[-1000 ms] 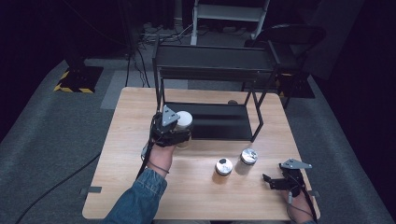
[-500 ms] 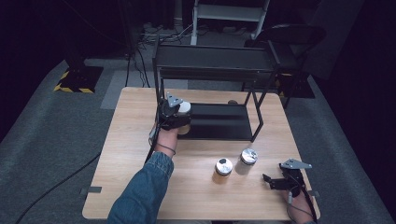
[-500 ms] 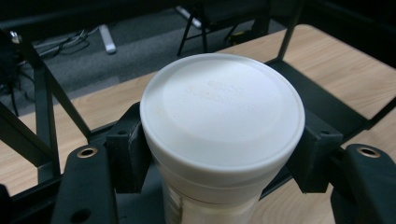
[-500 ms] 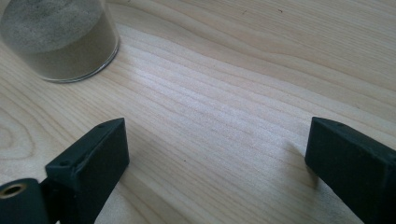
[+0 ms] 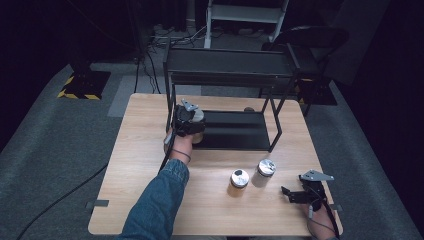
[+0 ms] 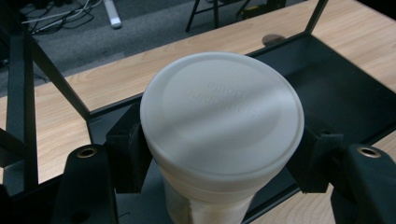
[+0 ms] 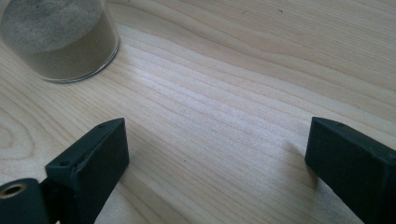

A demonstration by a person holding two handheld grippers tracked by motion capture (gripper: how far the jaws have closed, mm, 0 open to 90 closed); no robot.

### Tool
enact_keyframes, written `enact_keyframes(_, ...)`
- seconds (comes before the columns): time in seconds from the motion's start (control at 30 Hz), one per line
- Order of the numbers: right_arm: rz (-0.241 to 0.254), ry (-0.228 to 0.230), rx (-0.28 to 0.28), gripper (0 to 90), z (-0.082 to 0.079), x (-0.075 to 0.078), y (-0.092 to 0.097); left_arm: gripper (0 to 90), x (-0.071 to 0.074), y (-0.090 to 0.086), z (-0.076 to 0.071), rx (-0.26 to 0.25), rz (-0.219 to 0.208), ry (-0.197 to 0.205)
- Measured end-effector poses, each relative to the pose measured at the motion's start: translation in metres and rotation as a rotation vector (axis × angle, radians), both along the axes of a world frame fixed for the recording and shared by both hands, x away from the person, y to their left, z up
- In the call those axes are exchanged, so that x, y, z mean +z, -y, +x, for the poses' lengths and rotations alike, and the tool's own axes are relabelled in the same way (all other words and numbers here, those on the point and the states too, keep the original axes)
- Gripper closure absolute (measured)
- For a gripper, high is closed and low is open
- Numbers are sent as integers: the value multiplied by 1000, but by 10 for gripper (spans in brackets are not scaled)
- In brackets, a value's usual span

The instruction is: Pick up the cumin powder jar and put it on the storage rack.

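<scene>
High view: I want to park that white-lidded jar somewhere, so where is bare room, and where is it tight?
The lower shelf of the black rack lies bare right of the white-lidded jar that the left hand-held gripper clamps. The table is bare at its near left. It is tighter near right, around the two jars and the open right hand-held gripper.
</scene>
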State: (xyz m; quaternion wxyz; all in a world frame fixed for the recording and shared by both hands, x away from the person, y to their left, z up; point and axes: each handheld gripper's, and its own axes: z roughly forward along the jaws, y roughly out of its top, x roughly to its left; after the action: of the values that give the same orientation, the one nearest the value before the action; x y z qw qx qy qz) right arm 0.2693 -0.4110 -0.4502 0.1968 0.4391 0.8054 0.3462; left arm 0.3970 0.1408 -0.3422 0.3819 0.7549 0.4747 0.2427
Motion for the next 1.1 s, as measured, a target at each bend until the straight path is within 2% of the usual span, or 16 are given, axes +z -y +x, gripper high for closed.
enact_keyframes(0.4, 0, 0, 0, 61, 0, 0, 0, 332, -5, -1, 12, 26, 30, -44)
enact_keyframes(0.8, 0, 0, 0, 61, 0, 0, 0, 330, -10, -5, 14, 30, 17, -54)
enact_keyframes(0.87, 0, 0, 0, 61, 0, 0, 0, 322, -10, -4, 12, 39, 30, -44)
enact_keyframes(0.93, 0, 0, 0, 61, 0, 0, 0, 269, -9, -1, 7, 52, 46, -18)
enact_keyframes(1.1, 0, 0, 0, 61, 0, 0, 0, 202, -4, 0, -1, 35, 58, 7)
